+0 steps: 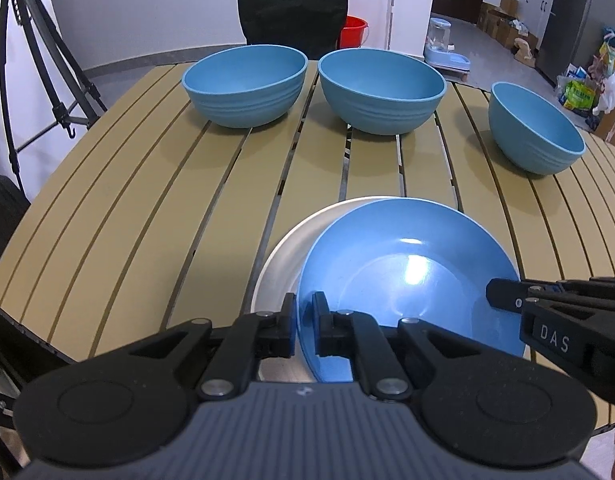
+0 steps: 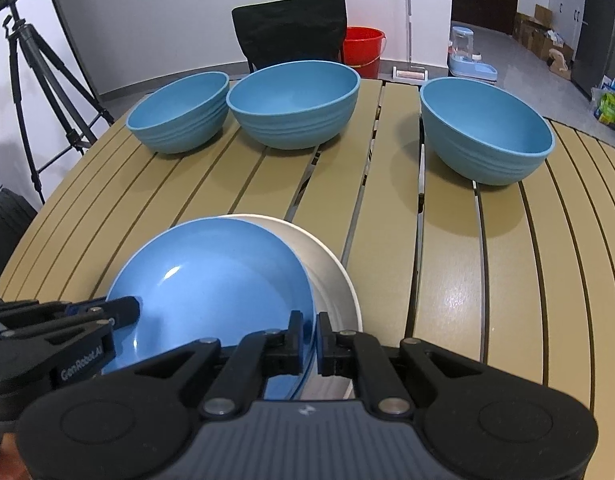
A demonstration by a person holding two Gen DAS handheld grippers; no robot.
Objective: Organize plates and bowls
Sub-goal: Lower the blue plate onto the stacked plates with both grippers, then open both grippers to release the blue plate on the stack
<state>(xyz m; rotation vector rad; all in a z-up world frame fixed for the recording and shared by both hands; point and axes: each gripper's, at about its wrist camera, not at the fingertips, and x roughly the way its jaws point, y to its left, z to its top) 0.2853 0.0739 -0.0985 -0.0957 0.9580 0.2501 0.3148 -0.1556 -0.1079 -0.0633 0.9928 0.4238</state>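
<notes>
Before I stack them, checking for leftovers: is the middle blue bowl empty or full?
Empty: the middle blue bowl shows only bare blue inside in both wrist views.

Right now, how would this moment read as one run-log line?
left gripper: shut on blue plate rim | right gripper: shut on opposite rim | blue plate: above white plate, offset | three blue bowls: untouched, unstacked

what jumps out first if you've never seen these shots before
Nearest the cameras, a glossy blue plate sits over a white plate, off-centre, with the left hand-held gripper and the right hand-held gripper each pinching its rim from opposite sides. Behind it, three empty blue bowls stand upright in a row across the tan slatted table.
</notes>
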